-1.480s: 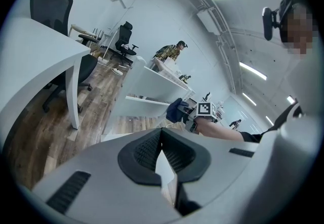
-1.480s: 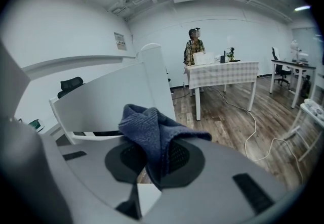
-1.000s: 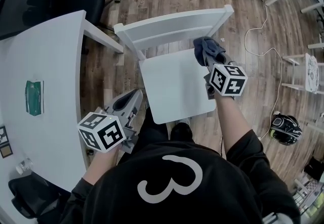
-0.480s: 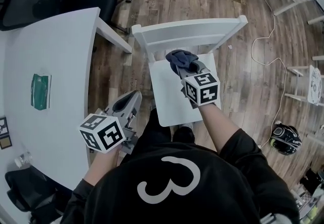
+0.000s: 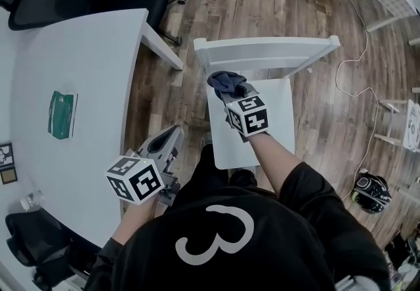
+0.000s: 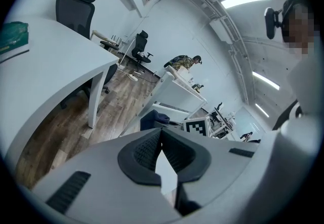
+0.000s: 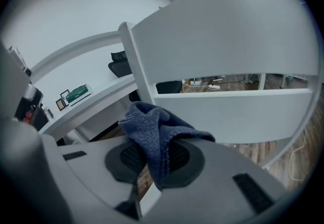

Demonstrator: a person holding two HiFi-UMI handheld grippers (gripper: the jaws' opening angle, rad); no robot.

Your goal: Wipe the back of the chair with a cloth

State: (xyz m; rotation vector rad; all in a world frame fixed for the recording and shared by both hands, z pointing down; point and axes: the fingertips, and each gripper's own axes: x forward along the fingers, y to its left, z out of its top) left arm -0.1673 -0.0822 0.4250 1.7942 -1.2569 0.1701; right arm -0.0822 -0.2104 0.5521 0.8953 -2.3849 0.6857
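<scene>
Right gripper (image 5: 228,91): my jaws are clamped on the cloth (image 5: 224,79), which bunches out past the pads (image 7: 178,156).
Cloth position: above the seat of the chair (image 5: 266,53), at the left end of its back, just under the top rail. I cannot tell whether it touches the back.
Left gripper (image 5: 172,136): my jaws are closed together, with nothing between them.
Left gripper position: left of the chair, apart from it, beside the desk (image 5: 79,79).
Chair: white, upright, seat towards me.
</scene>
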